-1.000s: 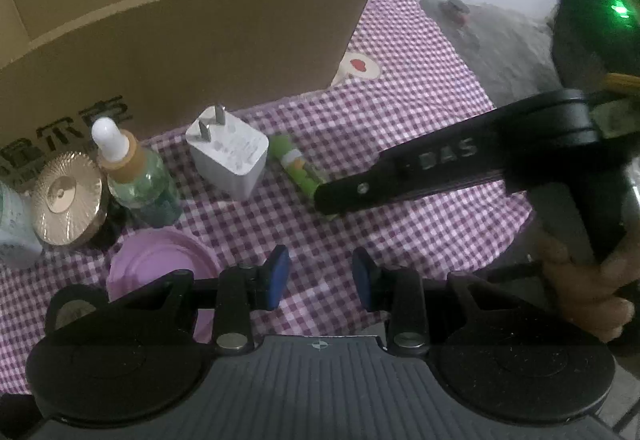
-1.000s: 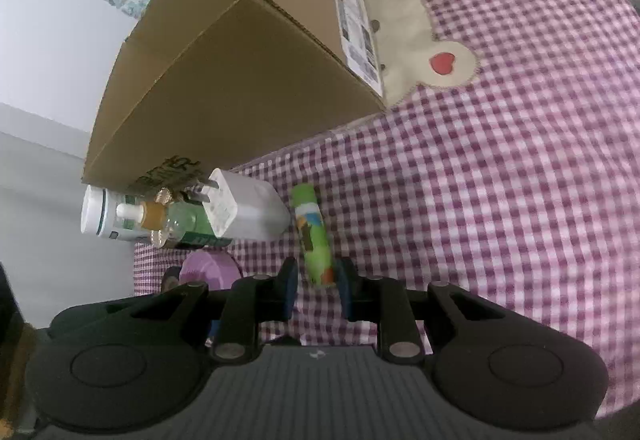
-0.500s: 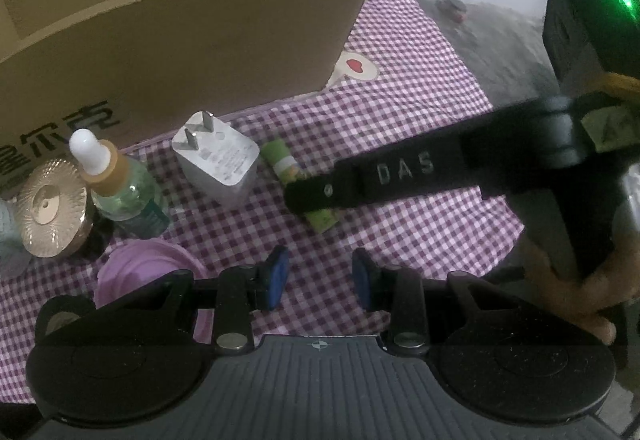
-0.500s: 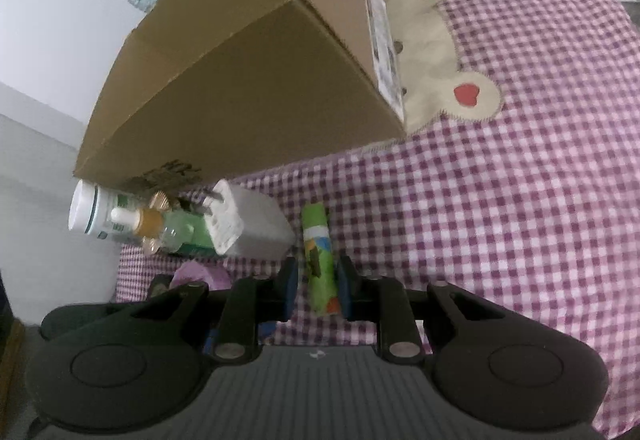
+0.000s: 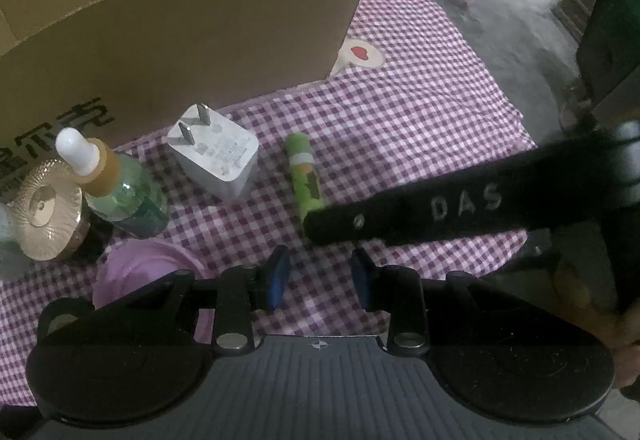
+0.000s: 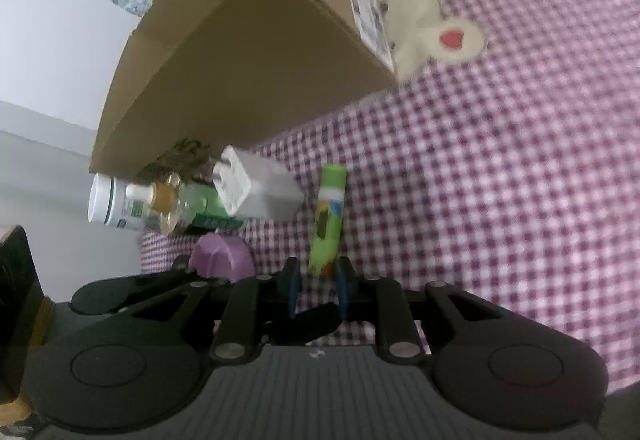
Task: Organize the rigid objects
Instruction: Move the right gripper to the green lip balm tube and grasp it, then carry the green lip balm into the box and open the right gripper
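Right gripper (image 6: 318, 286) jaws clenched on green tube's (image 6: 329, 218) near end; long axis pointing away toward cardboard box (image 6: 240, 60). Left gripper (image 5: 318, 276) jaws parted, empty.

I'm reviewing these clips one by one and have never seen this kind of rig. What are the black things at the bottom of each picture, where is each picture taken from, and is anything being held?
There is no robot here: a person holds a two-finger gripper in each hand, and a camera on each looks along its fingers.

The left view shows the left gripper, narrowly apart over the checked cloth, holding nothing. The black bar entering from the right is the other gripper.

The right view shows the right gripper shut on the end of a green tube.

Nearby lie a white plug, a dropper bottle, a gold-lidded jar, a purple lid and a cardboard box.
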`<state>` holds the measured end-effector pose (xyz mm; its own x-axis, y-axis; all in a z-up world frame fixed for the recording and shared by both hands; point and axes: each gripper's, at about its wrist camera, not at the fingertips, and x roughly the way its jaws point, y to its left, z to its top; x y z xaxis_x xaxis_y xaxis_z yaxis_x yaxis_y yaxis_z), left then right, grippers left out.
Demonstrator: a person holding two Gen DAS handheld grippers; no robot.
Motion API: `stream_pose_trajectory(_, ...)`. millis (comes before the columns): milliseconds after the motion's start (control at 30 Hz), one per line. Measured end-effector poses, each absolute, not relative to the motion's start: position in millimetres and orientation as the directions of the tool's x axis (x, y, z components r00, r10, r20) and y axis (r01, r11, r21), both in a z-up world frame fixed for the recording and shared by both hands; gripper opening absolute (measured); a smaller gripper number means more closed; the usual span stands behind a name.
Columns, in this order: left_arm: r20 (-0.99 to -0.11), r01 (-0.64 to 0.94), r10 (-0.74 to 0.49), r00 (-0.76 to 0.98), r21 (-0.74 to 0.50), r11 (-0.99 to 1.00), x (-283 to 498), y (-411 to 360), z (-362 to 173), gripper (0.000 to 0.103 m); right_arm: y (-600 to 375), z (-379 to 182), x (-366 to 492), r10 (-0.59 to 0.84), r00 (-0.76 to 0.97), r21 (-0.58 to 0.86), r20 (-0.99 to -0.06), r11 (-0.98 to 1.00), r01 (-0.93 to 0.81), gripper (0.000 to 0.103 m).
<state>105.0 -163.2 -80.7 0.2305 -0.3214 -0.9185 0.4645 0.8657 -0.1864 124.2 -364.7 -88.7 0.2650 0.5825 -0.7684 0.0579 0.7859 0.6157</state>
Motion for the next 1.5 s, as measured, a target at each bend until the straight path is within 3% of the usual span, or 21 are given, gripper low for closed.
stream_pose_trajectory(300,-0.918,0.476,-0.293,0.266,-0.139,0.868,112,-173,-81,0.032,-356,-91,142,0.542,0.287,0.576,-0.79,0.816,0.045,0.021)
stream_pose_trajectory(467,-0.921,0.478,-0.288,0.263,-0.135,0.868,116,-176,-84,0.024,-352,-99,139,0.584,0.288,0.623,-0.759,0.78,0.06,0.019)
stream_pose_trajectory(800,-0.911,0.501,-0.304,0.278,-0.133,0.855,106,-175,-71,0.021,-370,-93,120,0.624,0.323,0.684,-0.712,0.721,0.114,0.016)
stream_pose_trajectory(1233,-0.798,0.507,-0.401,0.451,-0.141,0.85,80,-150,26,0.021,-365,21,98,0.597,0.502,0.677,-0.626,0.735,-0.03,0.016)
stream_pose_trajectory(1500,-0.795,0.372,-0.273,0.541,-0.065,0.926,132,-100,74,0.021,-301,54,184,0.704,0.45,0.723,-0.55,0.671,-0.167,0.016)
